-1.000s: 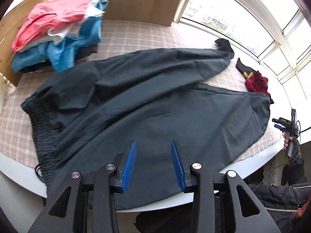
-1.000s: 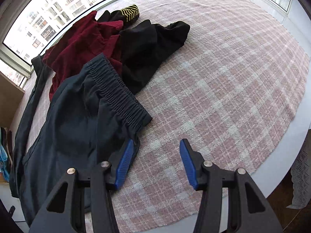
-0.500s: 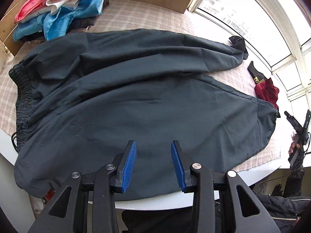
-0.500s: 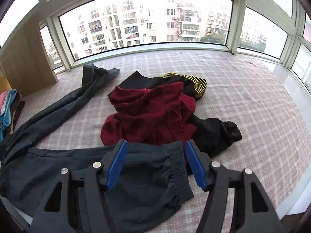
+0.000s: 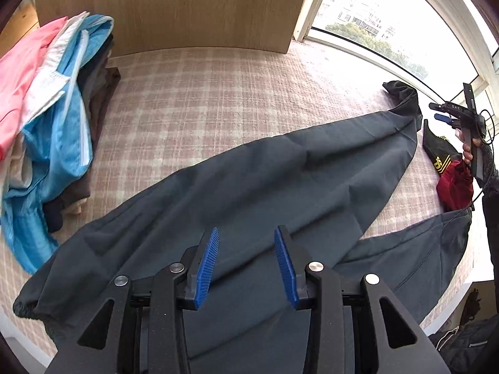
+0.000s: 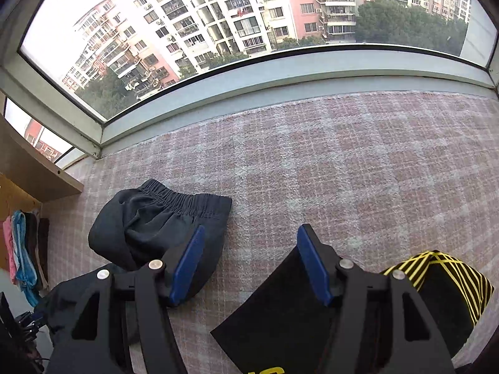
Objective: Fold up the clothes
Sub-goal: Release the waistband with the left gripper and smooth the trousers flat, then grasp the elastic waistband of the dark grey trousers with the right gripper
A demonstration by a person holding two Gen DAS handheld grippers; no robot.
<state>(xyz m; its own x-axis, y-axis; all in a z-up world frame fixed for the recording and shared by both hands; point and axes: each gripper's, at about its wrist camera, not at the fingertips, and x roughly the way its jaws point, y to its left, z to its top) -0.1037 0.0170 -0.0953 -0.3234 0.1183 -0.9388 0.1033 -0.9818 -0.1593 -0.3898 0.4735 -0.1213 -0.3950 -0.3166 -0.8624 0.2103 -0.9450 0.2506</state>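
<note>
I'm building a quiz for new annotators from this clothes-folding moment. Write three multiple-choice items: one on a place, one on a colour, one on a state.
1. Where does the pile of folded clothes lie?
A. By the wooden panel
B. On the window sill
C. On top of the dark trousers

2. What colour are the stripes on the black garment?
A. White
B. Yellow
C. Red

3. How are the left tongs?
A. Shut on the trousers
B. Shut on nothing
C. Open, holding nothing

Key: 1 A, the pile sits beside the wooden panel, clear of the dark trousers. 2 B, yellow lines cross its black cuff. 3 C, the blue pads stand apart with only cloth beyond them.
</note>
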